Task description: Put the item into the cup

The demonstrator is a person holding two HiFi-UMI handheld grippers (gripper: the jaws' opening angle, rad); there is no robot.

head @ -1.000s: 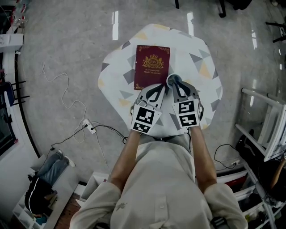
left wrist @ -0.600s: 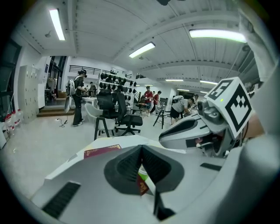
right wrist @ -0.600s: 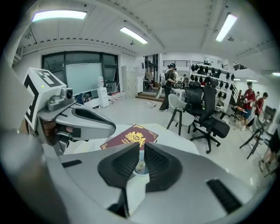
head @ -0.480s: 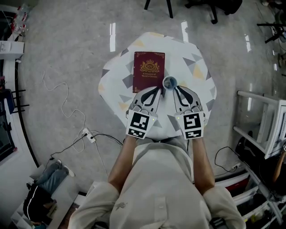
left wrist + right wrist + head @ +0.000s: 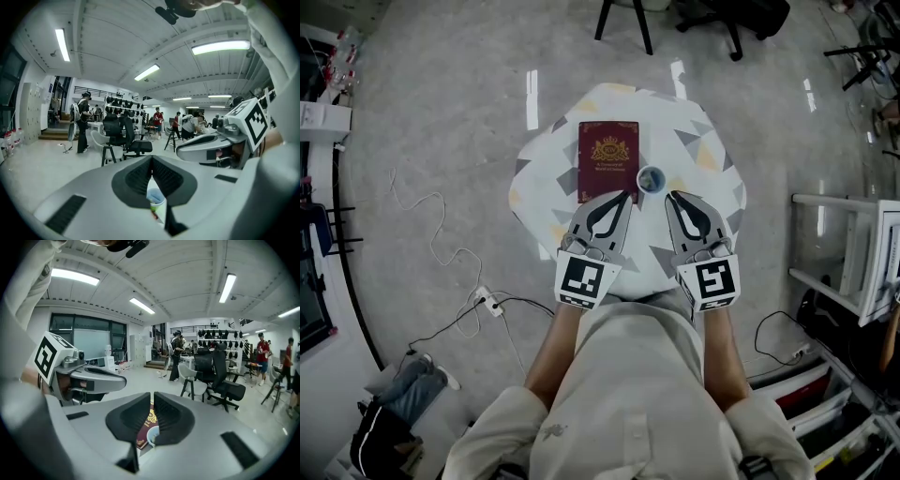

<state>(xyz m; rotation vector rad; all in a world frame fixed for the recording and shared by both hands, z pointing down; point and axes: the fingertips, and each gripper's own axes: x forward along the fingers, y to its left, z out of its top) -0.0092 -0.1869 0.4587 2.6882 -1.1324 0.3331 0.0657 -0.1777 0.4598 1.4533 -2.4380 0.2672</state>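
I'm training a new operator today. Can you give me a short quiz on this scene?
1. True or false: the book lies open.
2. The cup stands A) at the book's right side, B) at its left side, C) on the floor.
3. Fill in: the left gripper and right gripper both have jaws ___ and hold nothing.
Key: 1 false, it is closed; 2 A; 3 shut.

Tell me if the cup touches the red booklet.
Cannot tell: the head view shows the cup right beside the booklet, neither gap nor contact plain.
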